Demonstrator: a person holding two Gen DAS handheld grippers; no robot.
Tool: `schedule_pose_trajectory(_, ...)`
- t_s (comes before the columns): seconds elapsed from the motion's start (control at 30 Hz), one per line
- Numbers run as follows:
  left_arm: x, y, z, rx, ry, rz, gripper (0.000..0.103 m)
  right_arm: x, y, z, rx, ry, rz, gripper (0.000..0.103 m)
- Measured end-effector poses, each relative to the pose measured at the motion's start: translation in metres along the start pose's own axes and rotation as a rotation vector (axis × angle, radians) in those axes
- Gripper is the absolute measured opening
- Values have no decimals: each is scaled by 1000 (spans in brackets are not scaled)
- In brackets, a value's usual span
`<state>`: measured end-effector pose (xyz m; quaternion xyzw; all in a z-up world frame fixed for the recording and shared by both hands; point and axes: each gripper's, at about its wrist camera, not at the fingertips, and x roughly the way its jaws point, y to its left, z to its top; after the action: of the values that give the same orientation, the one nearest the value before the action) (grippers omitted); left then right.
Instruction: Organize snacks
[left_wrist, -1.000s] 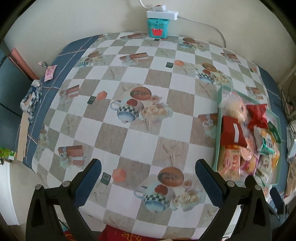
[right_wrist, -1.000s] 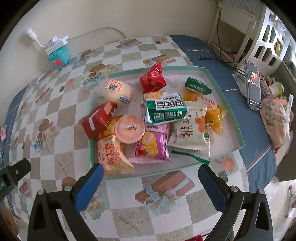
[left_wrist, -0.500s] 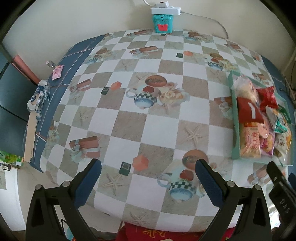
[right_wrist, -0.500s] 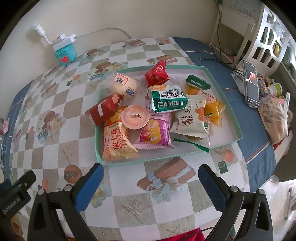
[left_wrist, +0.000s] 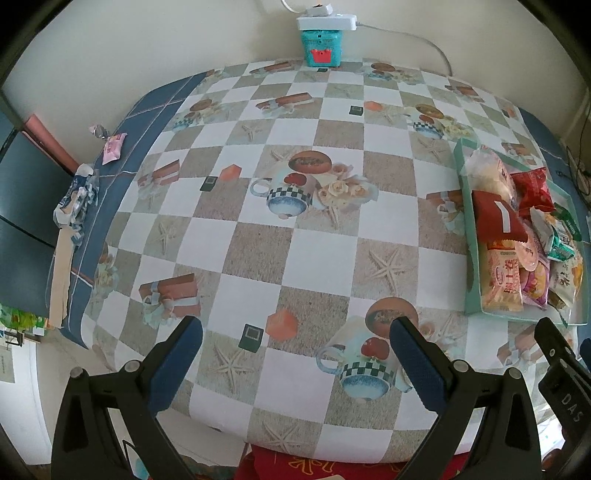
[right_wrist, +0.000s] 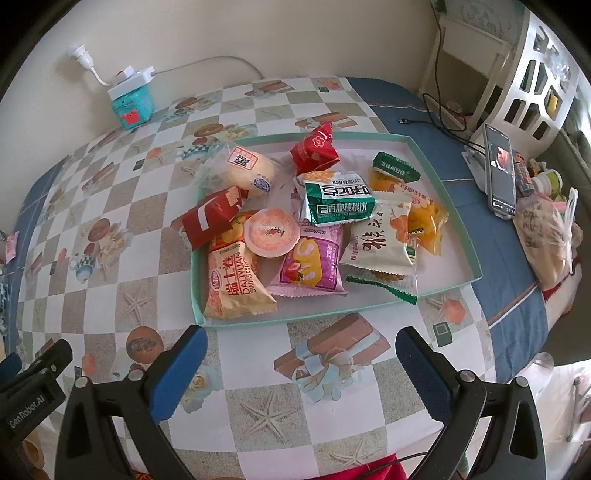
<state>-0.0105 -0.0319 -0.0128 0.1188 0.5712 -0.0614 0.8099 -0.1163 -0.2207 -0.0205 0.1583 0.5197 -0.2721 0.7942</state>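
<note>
Left wrist view: left claw hangs with jaws wide apart, nothing between them, over the near edge of the surface, which wears a checkered cloth. The tray of snacks sits ahead and far to this claw's right, well apart from it. A tip of the right claw shows at the lower right corner. Teal box stands straight ahead at the far wall.

Right wrist view: right claw is also spread, empty, just short of the tray's near rim. Snacks lie heaped and overlapping in the tray's left half.

- Swiss roll packet: ahead-left, nearest; a soft pillow pack, likely light and crushable. Best taken by the crimped end seal or across the narrow width.
- Pink cake packet: straight ahead, partly under the jelly cup. Film looks glossy, probably slippery.
- Jelly cup: rigid rim, foil lid; grip across the rim, gently.
- Green walnut packet: rests on top, free to lift first.
- White packet and orange packet: ahead-right, overlapping.
- Red pouch: far end, puffed, so it may squirm under pressure.
</note>
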Motion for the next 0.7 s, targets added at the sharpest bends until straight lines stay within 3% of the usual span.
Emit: schedule_pose_trajectory(0.7,1,1,0,1,1,-6,101,-1,6,1,-22,-5,-11,103)
